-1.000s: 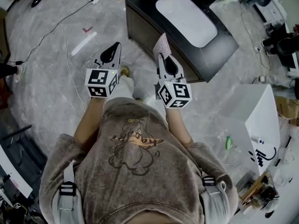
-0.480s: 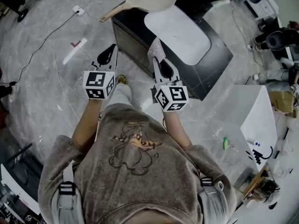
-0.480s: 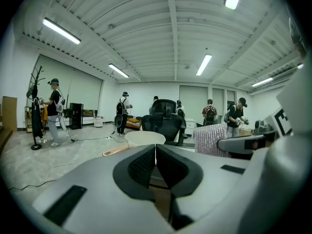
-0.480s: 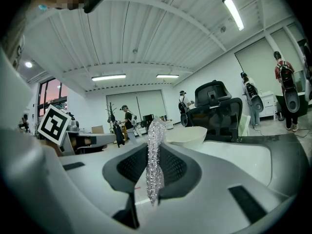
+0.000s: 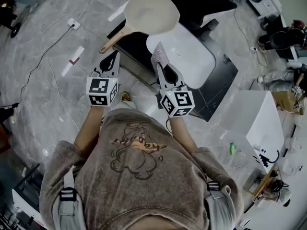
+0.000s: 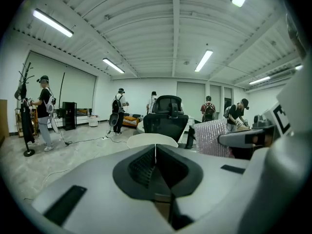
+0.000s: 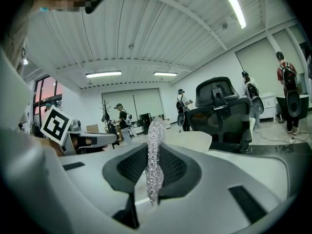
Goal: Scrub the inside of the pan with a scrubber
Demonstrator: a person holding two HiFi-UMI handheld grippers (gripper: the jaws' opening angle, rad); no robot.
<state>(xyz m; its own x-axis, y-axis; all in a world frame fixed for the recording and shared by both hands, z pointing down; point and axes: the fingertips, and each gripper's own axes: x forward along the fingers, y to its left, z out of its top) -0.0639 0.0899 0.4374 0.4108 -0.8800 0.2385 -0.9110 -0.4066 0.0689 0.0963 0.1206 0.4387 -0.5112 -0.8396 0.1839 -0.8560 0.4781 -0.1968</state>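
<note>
The scrubber (image 5: 161, 55) is a thin, glittering mesh pad. Expect it to be light and limp, and to fold under pressure rather than push back. The right gripper (image 5: 164, 68) pinches it edge-on between closed jaws, with most of the pad standing free above the tips. Press the free part flat to the pan so that the jaw tips do not scrape the coating. The left gripper (image 5: 112, 59) has its jaws pressed together with nothing between them. The pan (image 5: 151, 13) lies ahead of both grippers, at the far corner of the black bench (image 5: 216, 87), pale inside facing up. It is rigid, probably of moderate weight, and likely to slide or turn on the smooth top when scrubbed. Take hold of the wooden handle (image 5: 114, 40), which juts over the bench edge toward the left gripper. The jaws must open first. A white oval board (image 5: 187, 49) lies just beside the pan, under the right gripper's path. An office chair (image 6: 165, 116) stands beyond the bench. The pale disc in front of it in the left gripper view is probably the pan, seen too edge-on to confirm. A white box (image 5: 268, 123) stands well apart on the right.
</note>
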